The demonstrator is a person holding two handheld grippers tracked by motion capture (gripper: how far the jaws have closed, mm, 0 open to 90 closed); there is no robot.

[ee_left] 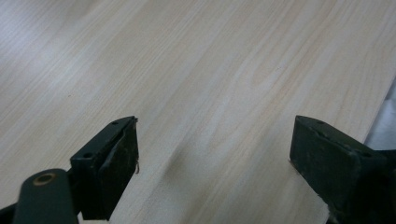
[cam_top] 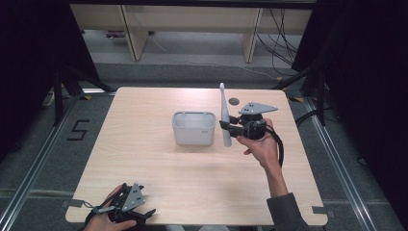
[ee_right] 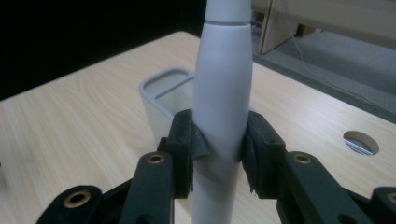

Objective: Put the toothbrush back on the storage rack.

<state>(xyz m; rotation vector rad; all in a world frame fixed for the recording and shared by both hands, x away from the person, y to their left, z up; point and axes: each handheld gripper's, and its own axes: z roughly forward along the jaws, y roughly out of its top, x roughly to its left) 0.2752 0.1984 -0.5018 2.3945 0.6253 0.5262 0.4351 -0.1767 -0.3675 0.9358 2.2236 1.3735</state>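
Right gripper: centre-right of frame, pinching a long pale grey tapered plastic handle (upright).
Grey rectangular plastic bin: centre, just left of handle.
Left gripper: bottom left, spread, empty.

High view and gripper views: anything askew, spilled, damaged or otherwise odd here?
Nothing stands out. The right gripper clamps the white handle upright beside the grey container, which stands square on the table. No spill or damage shows. The left gripper rests open near the table's front edge.
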